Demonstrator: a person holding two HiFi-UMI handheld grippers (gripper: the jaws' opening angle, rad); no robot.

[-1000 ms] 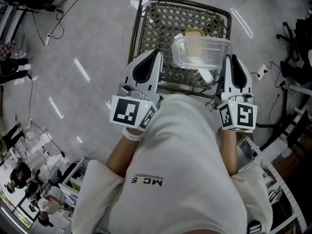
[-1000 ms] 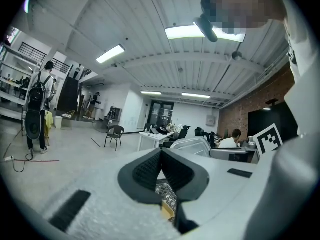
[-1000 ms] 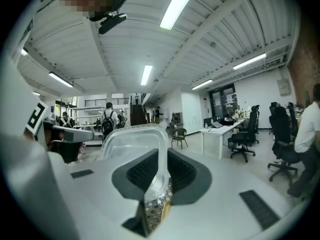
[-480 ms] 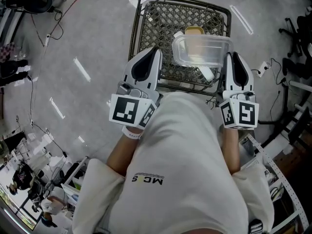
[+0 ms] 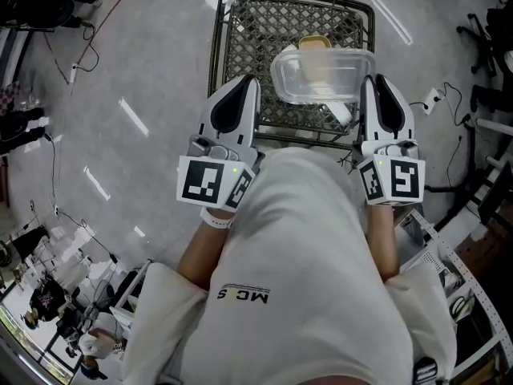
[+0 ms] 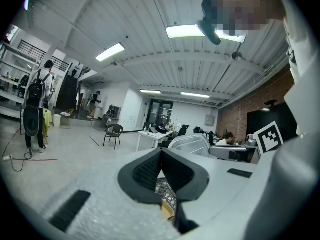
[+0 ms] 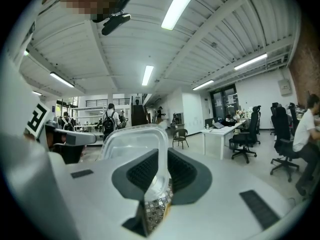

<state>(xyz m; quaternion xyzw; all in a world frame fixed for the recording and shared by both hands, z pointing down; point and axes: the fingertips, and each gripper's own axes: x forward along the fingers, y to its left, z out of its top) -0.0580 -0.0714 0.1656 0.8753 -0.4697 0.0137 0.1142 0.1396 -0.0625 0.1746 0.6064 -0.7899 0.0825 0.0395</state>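
My right gripper point(image 5: 375, 95) is shut on the rim of a clear plastic container point(image 5: 323, 74), which hangs above a wire basket point(image 5: 264, 30). In the right gripper view the container point(image 7: 132, 146) rises between the dark pads, and the right gripper point(image 7: 162, 156) clamps its wall. My left gripper point(image 5: 240, 95) points forward beside the basket's near left corner, apart from the container. Its pads meet with nothing between them in the left gripper view, where the left gripper point(image 6: 161, 153) is shut. The container point(image 6: 192, 145) shows there off to the right.
The basket stands on a grey floor and holds a yellow-topped item point(image 5: 315, 45) and a white piece point(image 5: 341, 112) under the container. Cables point(image 5: 72, 62) lie at the left, office chairs point(image 5: 489, 22) at the right. People point(image 6: 35, 109) stand in the room behind.
Both grippers and the held container have shifted slightly forward and left over the basket. Neither grip has changed.
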